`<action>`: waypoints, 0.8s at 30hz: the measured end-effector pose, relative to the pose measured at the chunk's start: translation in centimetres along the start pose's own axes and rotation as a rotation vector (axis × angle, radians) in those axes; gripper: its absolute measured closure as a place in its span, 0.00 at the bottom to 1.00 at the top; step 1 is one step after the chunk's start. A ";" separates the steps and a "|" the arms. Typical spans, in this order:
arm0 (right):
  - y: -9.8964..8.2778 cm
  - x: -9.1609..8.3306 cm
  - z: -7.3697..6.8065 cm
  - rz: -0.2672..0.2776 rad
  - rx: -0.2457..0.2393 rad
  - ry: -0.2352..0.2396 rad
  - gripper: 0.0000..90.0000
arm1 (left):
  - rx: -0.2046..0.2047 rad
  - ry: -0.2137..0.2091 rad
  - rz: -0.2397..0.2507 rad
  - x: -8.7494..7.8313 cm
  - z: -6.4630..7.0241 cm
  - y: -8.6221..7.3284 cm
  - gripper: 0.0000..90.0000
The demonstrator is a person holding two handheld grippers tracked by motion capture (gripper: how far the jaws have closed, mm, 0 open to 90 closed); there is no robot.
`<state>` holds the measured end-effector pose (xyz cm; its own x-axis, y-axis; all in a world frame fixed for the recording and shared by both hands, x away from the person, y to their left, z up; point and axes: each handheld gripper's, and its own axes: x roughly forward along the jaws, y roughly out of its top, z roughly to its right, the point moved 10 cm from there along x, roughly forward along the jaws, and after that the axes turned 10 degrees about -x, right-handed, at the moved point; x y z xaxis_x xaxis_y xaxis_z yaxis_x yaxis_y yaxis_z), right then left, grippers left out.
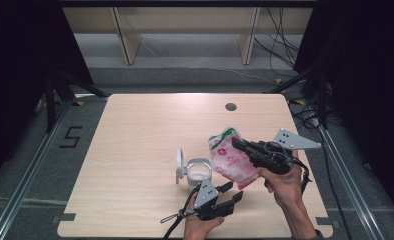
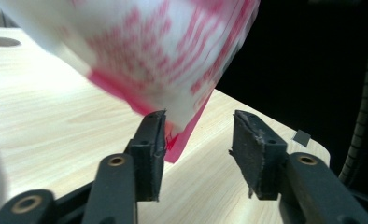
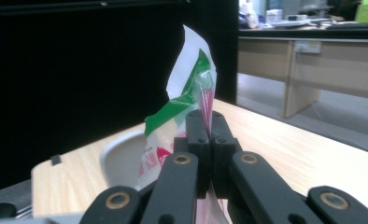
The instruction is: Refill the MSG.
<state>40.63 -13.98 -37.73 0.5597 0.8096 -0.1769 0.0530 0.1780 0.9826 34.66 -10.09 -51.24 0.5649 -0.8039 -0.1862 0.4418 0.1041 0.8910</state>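
The right claw (image 1: 236,143) is clamped tight on the upper part of a crinkly white plastic pouch with pink print and a green top strip (image 1: 228,160), holding it tilted in the air above the pale wooden tabletop (image 1: 135,135), just right of a small white round container with its hinged lid standing open (image 1: 197,170). The left claw (image 1: 231,192) sits below the pouch with its jaws about half apart. The pouch's pink bottom corner brushes one pad (image 2: 159,140) but is not gripped.
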 end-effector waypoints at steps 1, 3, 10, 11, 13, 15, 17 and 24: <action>-0.2 0.0 0.0 -0.003 0.020 -0.004 1.00 | 0.021 0.011 -0.004 -0.4 0.0 0.2 0.58; -0.6 0.2 0.3 0.004 0.000 0.000 1.00 | 0.039 0.005 -0.010 -0.7 0.4 0.4 0.57; -1.6 0.5 0.6 -0.010 0.023 -0.010 1.00 | 0.070 -0.011 -0.031 -1.1 0.0 0.0 0.56; -1.9 0.4 0.5 -0.022 0.037 0.000 1.00 | 0.064 -0.014 -0.018 -1.2 0.1 0.1 0.55; -2.1 0.5 0.9 -0.005 0.020 -0.009 1.00 | 0.048 0.003 -0.012 -1.4 0.0 0.0 0.55; -2.8 0.4 0.9 -0.024 0.070 -0.004 1.00 | 0.057 0.024 -0.027 -1.8 -0.4 -0.2 0.55; -3.5 0.3 1.5 -0.035 0.042 -0.020 1.00 | 0.071 0.058 -0.027 -2.1 -0.8 -0.4 0.54; -4.8 -1.5 2.8 -0.062 0.075 -0.061 1.00 | 0.065 0.062 -0.022 -3.3 -1.5 -0.5 0.52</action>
<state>41.84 -17.64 -42.04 0.6024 0.7627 -0.2355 0.1493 0.1821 0.9719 33.62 -6.62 -51.68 0.5985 -0.7674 -0.2298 0.4094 0.0465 0.9112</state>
